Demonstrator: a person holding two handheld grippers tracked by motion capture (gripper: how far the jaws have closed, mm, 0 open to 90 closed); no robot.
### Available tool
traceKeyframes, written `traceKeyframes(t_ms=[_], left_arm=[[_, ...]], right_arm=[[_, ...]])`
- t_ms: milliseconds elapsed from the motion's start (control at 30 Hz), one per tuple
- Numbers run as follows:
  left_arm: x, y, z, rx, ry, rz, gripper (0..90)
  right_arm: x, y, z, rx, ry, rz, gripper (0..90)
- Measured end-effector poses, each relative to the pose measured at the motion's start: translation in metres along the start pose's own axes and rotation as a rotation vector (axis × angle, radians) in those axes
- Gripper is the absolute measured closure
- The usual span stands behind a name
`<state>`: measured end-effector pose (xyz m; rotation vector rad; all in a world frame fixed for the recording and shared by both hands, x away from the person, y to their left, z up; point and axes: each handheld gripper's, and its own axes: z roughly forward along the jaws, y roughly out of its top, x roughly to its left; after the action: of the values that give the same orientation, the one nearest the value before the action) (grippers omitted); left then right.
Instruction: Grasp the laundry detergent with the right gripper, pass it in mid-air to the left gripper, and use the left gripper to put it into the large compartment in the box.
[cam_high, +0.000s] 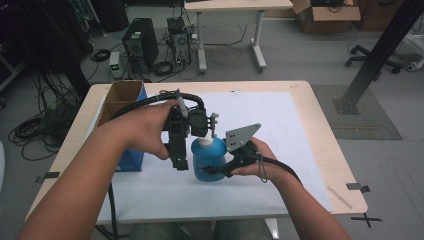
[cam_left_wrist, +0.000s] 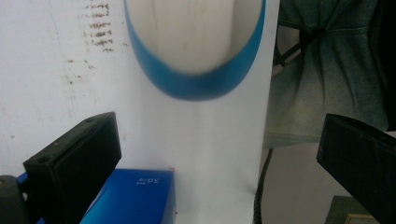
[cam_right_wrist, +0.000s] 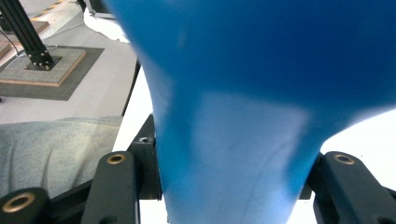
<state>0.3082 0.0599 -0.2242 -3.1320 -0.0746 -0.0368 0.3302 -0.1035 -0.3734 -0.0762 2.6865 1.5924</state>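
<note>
So on the table (cam_high: 310, 165) there's one blue bottle (cam_high: 206, 162), one blue box (cam_high: 131, 159), one cardboard box (cam_high: 120, 97), plus two tongs: left (cam_high: 180, 162), right (cam_high: 216, 171).

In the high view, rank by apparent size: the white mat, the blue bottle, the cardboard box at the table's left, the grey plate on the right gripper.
1. white mat
2. cardboard box, partly hidden by the forearm
3. blue bottle
4. grey plate
</note>
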Motion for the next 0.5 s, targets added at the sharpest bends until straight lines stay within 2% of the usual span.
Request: traceKeyframes(t_ms=[500], left_arm=[[0.004, 0.006, 0.014, 0.007, -0.011, 0.002, 0.2]], right_arm=[[0.003, 0.002, 0.016, -0.014, 0.003, 0.002, 45.4]])
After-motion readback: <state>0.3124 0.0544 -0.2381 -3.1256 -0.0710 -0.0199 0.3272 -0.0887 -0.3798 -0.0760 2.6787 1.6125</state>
